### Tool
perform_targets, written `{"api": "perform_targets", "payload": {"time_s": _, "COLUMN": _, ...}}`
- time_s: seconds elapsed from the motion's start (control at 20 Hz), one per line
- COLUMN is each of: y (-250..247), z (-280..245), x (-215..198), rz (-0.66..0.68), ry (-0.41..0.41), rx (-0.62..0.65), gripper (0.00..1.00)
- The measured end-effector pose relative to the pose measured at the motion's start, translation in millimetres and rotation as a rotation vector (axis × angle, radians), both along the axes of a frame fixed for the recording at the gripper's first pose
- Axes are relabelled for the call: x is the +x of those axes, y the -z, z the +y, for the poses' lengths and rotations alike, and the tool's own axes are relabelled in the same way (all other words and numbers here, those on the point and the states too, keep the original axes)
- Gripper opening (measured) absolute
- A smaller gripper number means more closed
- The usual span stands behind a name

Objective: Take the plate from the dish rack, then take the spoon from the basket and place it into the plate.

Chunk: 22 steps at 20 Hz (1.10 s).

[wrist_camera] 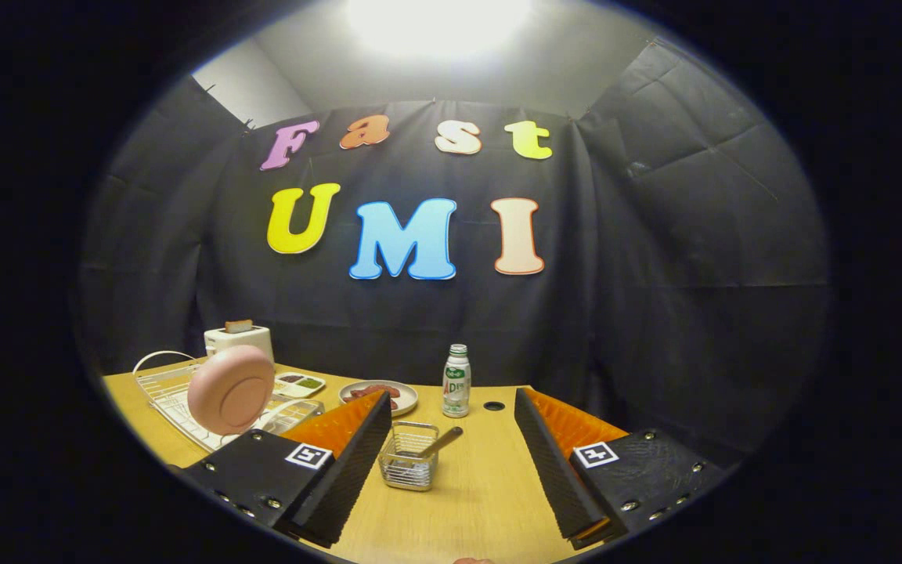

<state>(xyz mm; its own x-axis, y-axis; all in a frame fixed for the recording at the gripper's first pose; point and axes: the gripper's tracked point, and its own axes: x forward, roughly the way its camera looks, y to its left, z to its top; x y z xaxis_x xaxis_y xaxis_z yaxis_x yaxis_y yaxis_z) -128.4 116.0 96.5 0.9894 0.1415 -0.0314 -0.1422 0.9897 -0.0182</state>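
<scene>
The claw (451, 470) is spread wide and holds nothing, its fingers above the bare worktop (482, 501). Between the fingers, nearer the left one, sits a small wire basket (409, 457) with the spoon (439, 442) leaning in it, handle pointing up and to the right. Beyond the left finger a pink plate (230, 390) stands on edge in the dish rack (165, 392). Behind the rack is a toaster (239, 340). Farther back sit a small tray (300, 384), a plate of food (404, 394) and an upright bottle (456, 381).
</scene>
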Motion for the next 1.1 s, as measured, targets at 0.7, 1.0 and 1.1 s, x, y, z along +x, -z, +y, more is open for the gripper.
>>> {"api": "perform_targets", "payload": {"time_s": 0.7, "y": -74, "z": 144, "x": 24, "rz": -0.039, "ry": -0.199, "rx": 0.053, "gripper": 0.96}}
{"api": "perform_targets", "payload": {"time_s": 1.0, "y": -54, "z": 183, "x": 57, "rz": 0.121, "ry": -0.217, "rx": 0.083, "gripper": 0.96}}
{"api": "perform_targets", "payload": {"time_s": 1.1, "y": -41, "z": 195, "x": 66, "rz": 0.203, "ry": -0.222, "rx": 0.089, "gripper": 0.97}}
